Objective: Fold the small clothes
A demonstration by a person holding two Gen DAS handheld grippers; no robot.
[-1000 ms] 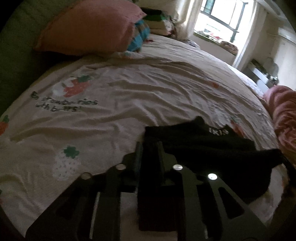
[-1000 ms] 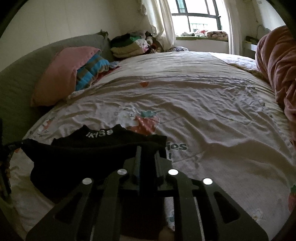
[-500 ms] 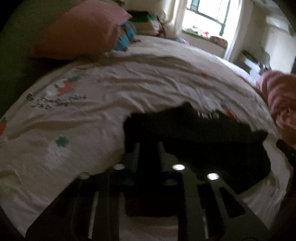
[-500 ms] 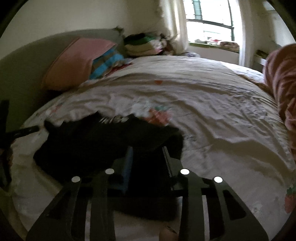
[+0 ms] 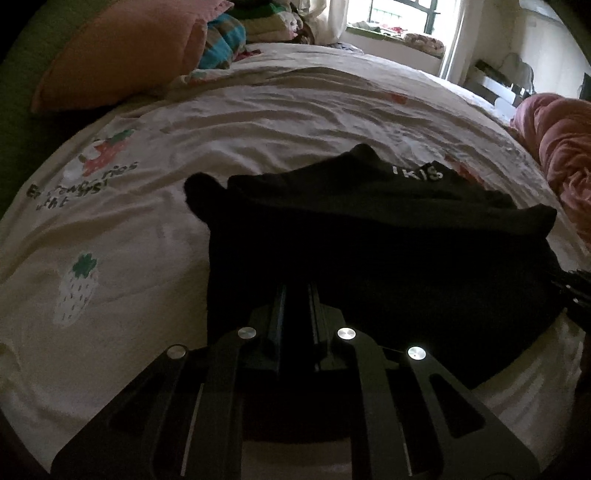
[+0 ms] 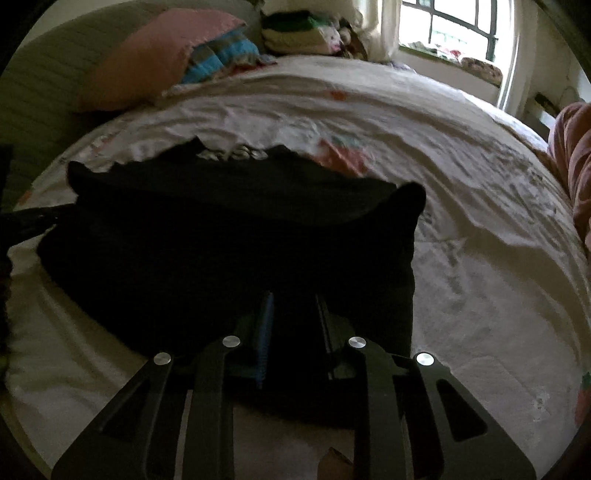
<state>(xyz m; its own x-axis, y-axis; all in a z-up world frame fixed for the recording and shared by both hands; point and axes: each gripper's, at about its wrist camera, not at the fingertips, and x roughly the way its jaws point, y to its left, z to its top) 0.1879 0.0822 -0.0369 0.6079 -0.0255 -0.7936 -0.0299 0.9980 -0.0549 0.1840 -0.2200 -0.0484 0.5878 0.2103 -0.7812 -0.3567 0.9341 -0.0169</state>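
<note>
A small black garment [image 5: 369, 229] with white lettering [image 5: 417, 172] on its far edge lies stretched across the strawberry-print bedsheet [image 5: 110, 229]. My left gripper [image 5: 297, 293] is shut on its near left corner, with cloth pinched between the fingers. In the right wrist view the same garment [image 6: 221, 229] spreads to the left, and my right gripper [image 6: 293, 301] holds its near right corner, the jaws closing on the cloth between them. Each gripper's tip shows at the other view's edge: the right gripper [image 5: 576, 291] and the left gripper [image 6: 26, 218].
A pink pillow [image 5: 122, 51] and a blue striped cloth [image 5: 221, 40] lie at the head of the bed. Folded clothes [image 6: 295, 29] are stacked near the window [image 6: 461, 33]. A pink blanket [image 5: 565, 155] is bunched along the right side.
Both grippers have come down toward the bed with the garment held between them. The black cloth now fills more of each view and rests on the sheet.
</note>
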